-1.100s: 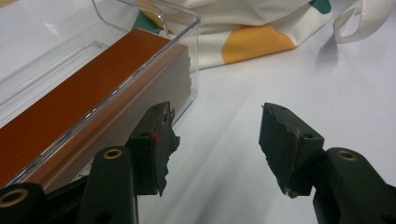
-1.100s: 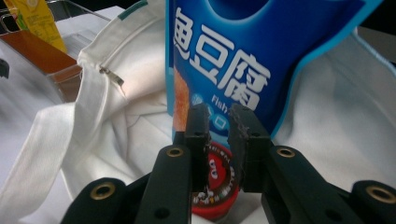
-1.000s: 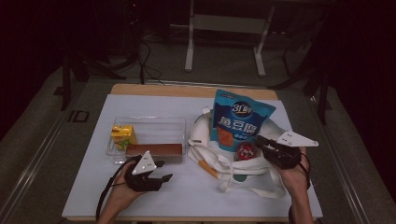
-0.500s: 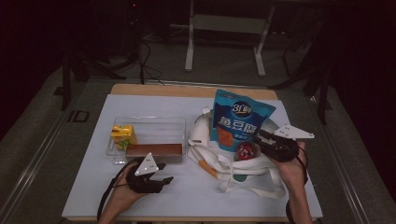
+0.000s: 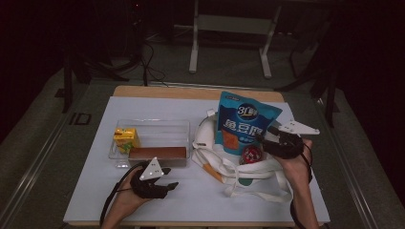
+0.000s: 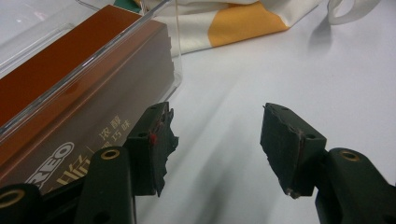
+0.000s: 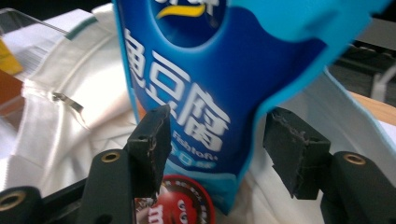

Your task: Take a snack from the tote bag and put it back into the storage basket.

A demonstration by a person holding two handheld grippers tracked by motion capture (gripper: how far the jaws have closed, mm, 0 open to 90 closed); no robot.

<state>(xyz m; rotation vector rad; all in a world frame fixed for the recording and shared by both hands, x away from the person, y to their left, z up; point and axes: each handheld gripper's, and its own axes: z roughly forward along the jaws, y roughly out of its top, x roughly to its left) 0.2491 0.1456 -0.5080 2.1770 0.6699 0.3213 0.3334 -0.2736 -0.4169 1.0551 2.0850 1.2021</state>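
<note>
1. Two claws show in the high view: the left claw (image 5: pixel 168 183) at lower left, released over bare table (image 5: pixel 200 200), below the clear tray (image 5: pixel 184 125).
2. The right claw (image 5: pixel 265 138) at right centre has just been opening; its jaws stand apart, off the blue pouch (image 5: pixel 246 121).
3. The pouch stands upright in the white bag (image 5: pixel 248 179), a red round pack (image 5: pixel 251 154) at its foot.
4. A brown box (image 5: pixel 157 152) and yellow carton (image 5: pixel 126 139) lie in the tray.

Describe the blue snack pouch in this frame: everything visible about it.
The blue snack pouch is glossy, plastic-looking, with white Chinese lettering, a round logo near the top and an orange patch lower down. It stands upright in the mouth of the white tote bag, above a red round packet. The right gripper has just been opening; its jaws flank the pouch's lower edge, apart from it.
</note>
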